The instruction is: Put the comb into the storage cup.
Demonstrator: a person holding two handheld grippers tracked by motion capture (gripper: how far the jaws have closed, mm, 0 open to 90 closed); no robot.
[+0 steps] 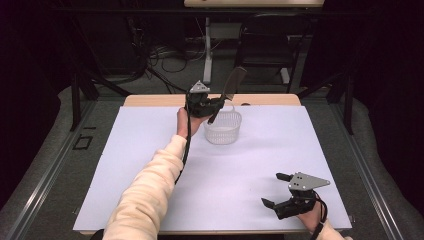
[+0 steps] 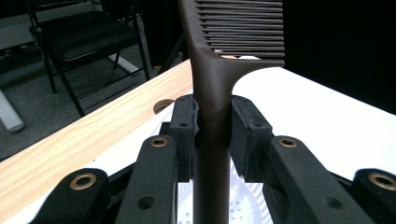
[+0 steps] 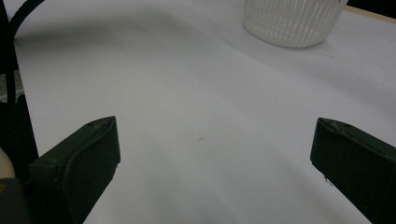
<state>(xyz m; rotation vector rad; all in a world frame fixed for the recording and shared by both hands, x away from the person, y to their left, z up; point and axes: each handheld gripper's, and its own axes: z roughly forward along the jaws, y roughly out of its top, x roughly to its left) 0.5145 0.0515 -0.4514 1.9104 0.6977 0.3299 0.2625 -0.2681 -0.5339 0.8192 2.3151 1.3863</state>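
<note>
A dark brown comb (image 2: 212, 88) stands between the pads of my left gripper (image 2: 212, 121), which is shut on its handle. In the high view that left gripper (image 1: 220, 101) hovers at the far left rim of a white ribbed basket (image 1: 223, 131), with the comb (image 1: 233, 82) slanting up and to the right above the basket. The basket's perforated bottom (image 2: 243, 205) lies just below the jaws. My right gripper (image 1: 275, 189) rests near the table's front right, open, with nothing between its fingers. The basket (image 3: 293, 21) stands far ahead of it.
A white sheet (image 1: 150, 165) covers the wooden table (image 1: 150, 100). A round hole (image 2: 161, 105) sits in the wood strip at the far edge. Beyond the table stand a black chair (image 1: 267, 45) and a white table leg (image 1: 207, 50) among floor cables.
</note>
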